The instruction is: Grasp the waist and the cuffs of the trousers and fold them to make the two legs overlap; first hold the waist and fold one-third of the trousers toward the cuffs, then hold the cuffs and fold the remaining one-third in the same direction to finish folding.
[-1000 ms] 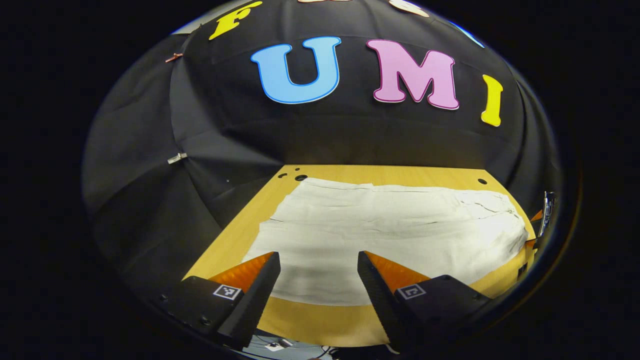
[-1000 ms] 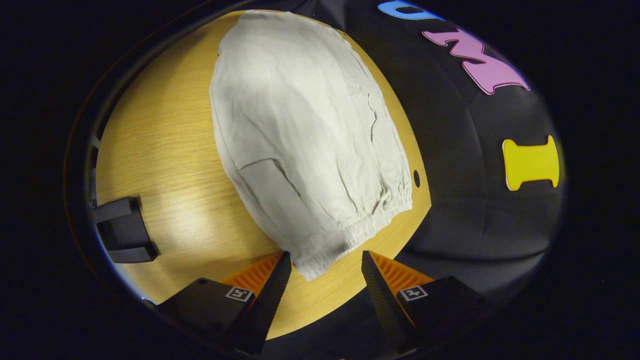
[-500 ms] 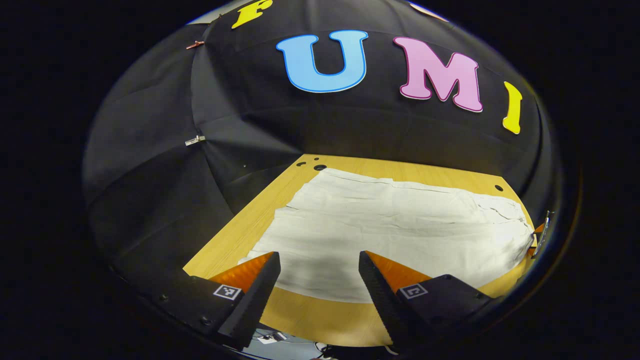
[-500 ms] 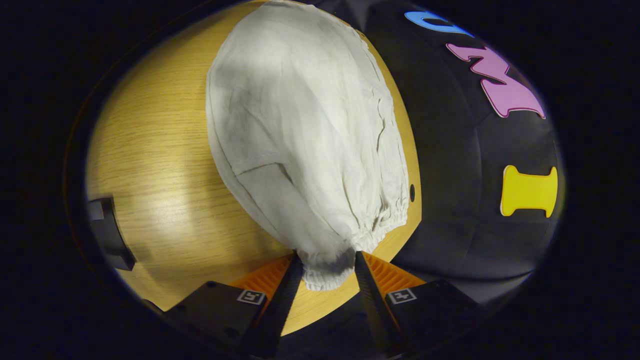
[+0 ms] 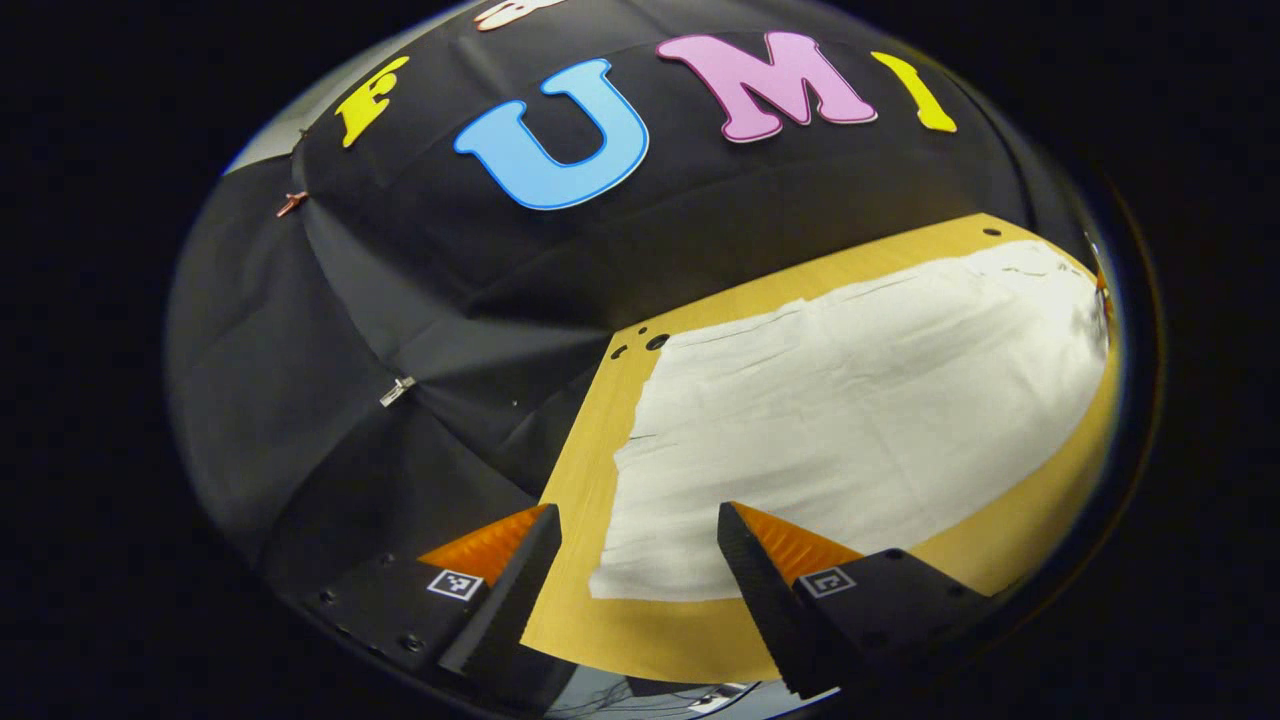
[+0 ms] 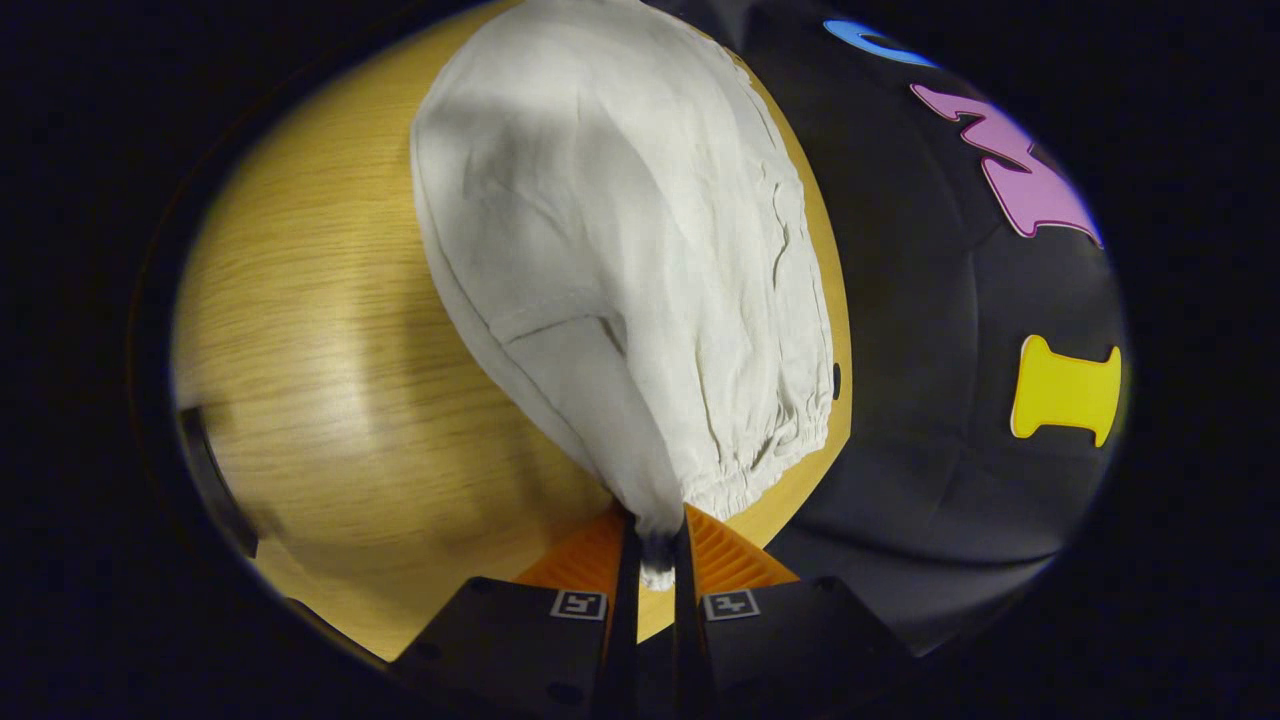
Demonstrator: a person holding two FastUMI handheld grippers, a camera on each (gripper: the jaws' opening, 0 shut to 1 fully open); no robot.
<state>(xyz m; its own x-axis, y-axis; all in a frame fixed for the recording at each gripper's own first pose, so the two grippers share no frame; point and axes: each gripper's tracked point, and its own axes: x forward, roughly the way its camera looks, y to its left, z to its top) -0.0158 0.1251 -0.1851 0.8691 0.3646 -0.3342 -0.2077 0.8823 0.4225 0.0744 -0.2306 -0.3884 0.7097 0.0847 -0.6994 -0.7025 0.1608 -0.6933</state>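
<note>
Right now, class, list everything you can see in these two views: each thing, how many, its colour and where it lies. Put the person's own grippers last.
trousers: one, off-white, spread flat on the table, elastic waist at the right gripper's end
table: one, light wood, under the trousers, small dark holes near its far edge
booth wall: one, black cloth, behind the table
clips: two, small, pinned on the wall cloth
left gripper: one, open, over the trousers' cuff corner
right gripper: one, shut on the waist corner
</note>
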